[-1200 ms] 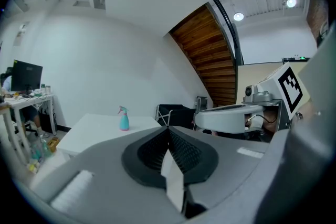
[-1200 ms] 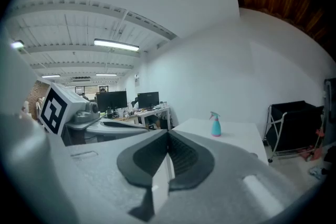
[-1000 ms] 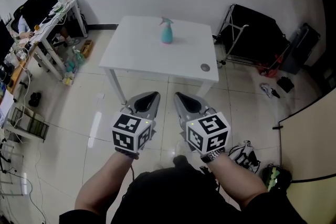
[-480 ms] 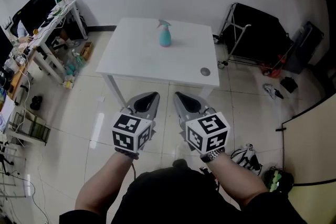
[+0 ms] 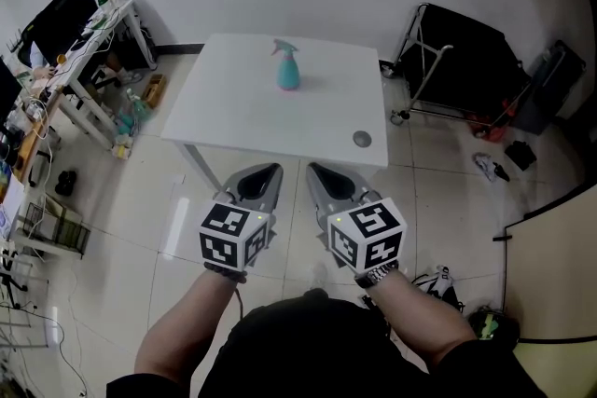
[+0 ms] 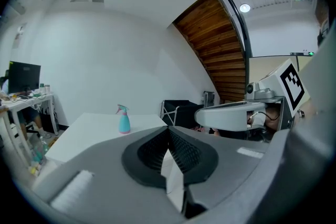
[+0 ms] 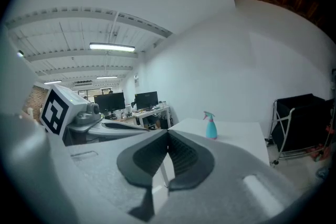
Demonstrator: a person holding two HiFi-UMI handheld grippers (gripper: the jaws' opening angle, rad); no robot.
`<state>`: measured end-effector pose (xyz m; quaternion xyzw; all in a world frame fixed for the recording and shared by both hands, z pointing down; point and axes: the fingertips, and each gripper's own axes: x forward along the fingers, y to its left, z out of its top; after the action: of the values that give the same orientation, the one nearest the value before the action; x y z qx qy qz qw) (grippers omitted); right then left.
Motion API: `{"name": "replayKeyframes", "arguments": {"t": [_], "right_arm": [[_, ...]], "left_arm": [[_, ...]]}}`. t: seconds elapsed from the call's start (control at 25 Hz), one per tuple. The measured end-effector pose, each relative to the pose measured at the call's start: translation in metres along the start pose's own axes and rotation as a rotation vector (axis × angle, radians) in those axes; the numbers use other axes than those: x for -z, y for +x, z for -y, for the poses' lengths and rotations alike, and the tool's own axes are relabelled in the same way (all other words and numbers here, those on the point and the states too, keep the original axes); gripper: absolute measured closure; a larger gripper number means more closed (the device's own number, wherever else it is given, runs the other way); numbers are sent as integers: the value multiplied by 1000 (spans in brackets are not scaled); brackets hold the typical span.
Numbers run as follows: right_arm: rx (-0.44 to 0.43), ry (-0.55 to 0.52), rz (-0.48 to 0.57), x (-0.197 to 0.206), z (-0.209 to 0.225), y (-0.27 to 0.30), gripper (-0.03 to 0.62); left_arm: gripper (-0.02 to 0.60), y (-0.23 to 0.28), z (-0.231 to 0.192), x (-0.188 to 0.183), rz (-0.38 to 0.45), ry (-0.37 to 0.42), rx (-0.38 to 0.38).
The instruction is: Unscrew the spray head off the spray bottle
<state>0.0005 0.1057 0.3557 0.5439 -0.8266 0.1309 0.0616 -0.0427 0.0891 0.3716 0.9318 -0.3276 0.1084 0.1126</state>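
A teal spray bottle (image 5: 287, 68) with a blue-and-pink spray head stands upright on the far half of a white table (image 5: 233, 107). It also shows small in the left gripper view (image 6: 124, 120) and in the right gripper view (image 7: 210, 126). My left gripper (image 5: 266, 171) and right gripper (image 5: 320, 171) hover side by side over the floor, short of the table's near edge. Both are shut with nothing between the jaws, and both point toward the table.
A small round grey disc (image 5: 362, 139) lies near the table's front right corner. A black folding cart (image 5: 464, 61) stands right of the table. A cluttered desk (image 5: 79, 33) with monitors is at the left. Bags and shoes (image 5: 485, 166) lie on the tiled floor at right.
The table and bottle sit slightly lower and nearer in the head view than a second ago; the grippers stay together and shut.
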Motion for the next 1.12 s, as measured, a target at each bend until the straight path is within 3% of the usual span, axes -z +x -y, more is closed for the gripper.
{"name": "replayKeyframes", "arguments": {"t": [1.12], "right_arm": [[-155, -17, -37, -16, 86, 44, 603]], "left_arm": [[566, 93, -16, -17, -30, -35, -148]]}}
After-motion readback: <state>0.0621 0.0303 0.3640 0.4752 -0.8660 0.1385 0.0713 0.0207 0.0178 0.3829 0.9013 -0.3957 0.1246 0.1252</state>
